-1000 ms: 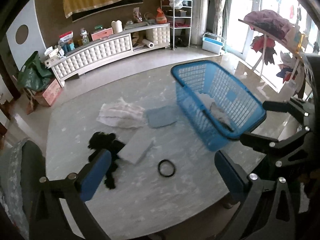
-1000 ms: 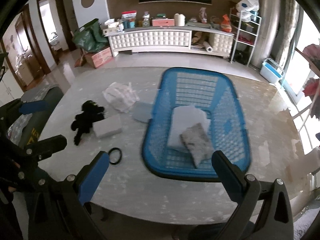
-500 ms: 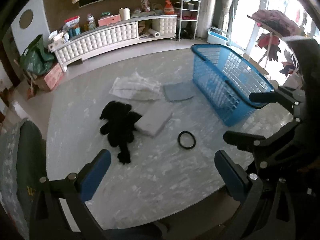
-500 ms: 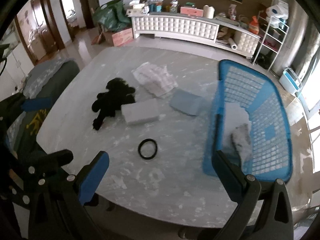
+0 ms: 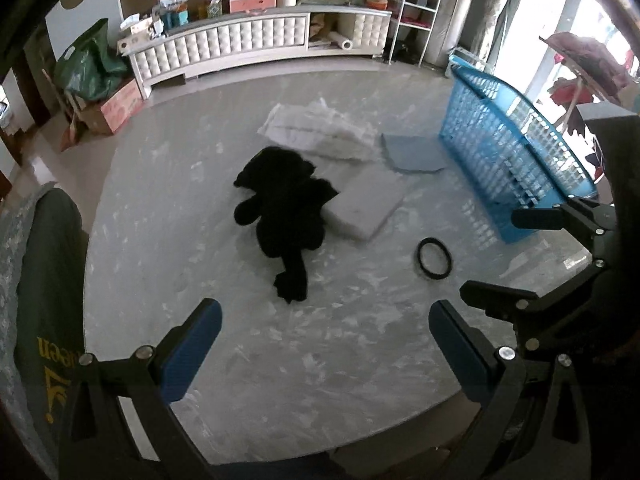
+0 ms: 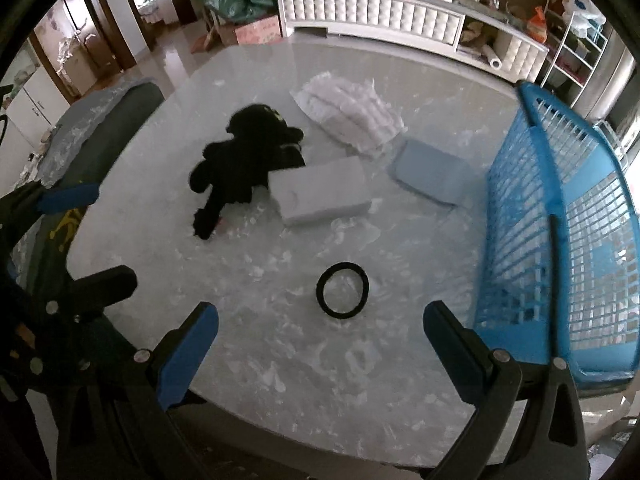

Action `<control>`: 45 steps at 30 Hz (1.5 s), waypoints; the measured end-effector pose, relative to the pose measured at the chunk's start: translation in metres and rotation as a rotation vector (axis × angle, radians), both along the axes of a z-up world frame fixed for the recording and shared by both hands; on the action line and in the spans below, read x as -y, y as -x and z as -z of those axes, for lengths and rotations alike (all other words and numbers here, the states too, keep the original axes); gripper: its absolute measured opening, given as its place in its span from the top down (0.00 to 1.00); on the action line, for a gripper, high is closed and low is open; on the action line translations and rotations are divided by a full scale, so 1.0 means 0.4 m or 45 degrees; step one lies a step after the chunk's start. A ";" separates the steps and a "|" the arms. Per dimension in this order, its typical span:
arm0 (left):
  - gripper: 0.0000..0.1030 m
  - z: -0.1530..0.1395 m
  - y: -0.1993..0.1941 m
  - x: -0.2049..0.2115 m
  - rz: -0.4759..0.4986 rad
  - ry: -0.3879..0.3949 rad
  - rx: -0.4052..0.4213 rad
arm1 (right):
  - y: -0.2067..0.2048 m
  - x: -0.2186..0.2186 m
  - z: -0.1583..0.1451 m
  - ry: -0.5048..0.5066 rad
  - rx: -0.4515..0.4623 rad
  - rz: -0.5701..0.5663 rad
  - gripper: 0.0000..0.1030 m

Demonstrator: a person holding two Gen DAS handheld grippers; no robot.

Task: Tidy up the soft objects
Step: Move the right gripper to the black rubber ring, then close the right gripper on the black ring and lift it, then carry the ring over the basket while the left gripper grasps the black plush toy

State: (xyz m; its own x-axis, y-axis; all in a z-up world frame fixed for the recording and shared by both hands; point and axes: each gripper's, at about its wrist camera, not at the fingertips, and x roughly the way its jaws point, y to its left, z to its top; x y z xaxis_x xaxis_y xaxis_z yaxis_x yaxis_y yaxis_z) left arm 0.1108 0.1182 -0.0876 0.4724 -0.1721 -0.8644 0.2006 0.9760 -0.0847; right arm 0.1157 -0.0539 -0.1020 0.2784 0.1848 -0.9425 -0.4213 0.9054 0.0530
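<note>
On the marble table lie a black plush toy [image 5: 286,208] [image 6: 244,160], a grey foam block [image 5: 370,204] [image 6: 320,194], a white folded cloth [image 5: 320,130] [image 6: 348,114], a pale blue pad [image 5: 412,152] [image 6: 432,174] and a black band ring [image 5: 434,258] [image 6: 342,290]. A blue plastic basket [image 5: 516,152] [image 6: 560,248] stands at the table's right. My left gripper [image 5: 324,344] hovers open near the front edge, short of the plush toy. My right gripper [image 6: 320,350] is open too, just short of the ring.
A chair with a dark green cover [image 5: 44,288] [image 6: 92,148] stands against the table's left side. Behind the table runs a white tufted cabinet [image 5: 256,46] [image 6: 384,16] with clutter on top, and a wire shelf [image 5: 416,8] stands at the right.
Both views have swung left, away from the basket and toward the plush toy and loose items. The basket has slid to the right edge. Both grippers stayed open.
</note>
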 end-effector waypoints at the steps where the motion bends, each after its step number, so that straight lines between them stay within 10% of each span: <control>1: 0.00 0.010 -0.006 -0.005 -0.003 -0.005 -0.008 | -0.004 -0.002 0.005 0.005 -0.009 0.002 0.00; 19: 0.00 0.133 -0.095 -0.021 0.013 0.021 -0.110 | -0.094 0.001 0.168 0.063 -0.147 0.071 0.01; 31: 0.00 0.149 -0.107 -0.031 0.003 0.017 -0.109 | -0.089 -0.010 0.213 0.128 -0.142 0.055 0.42; 36: 0.00 0.151 -0.111 -0.031 -0.001 0.021 -0.113 | -0.086 0.000 0.209 0.108 -0.126 0.057 0.76; 45: 0.00 0.142 -0.103 -0.021 0.022 0.011 -0.066 | -0.093 0.019 0.192 0.050 -0.146 0.040 0.93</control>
State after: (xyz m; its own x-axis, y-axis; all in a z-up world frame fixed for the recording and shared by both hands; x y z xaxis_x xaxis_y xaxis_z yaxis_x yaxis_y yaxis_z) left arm 0.1519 0.1266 -0.1445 0.4240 -0.1875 -0.8860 0.2129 0.9716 -0.1037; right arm 0.1531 -0.0613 -0.1789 0.1732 0.1397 -0.9749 -0.3858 0.9204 0.0633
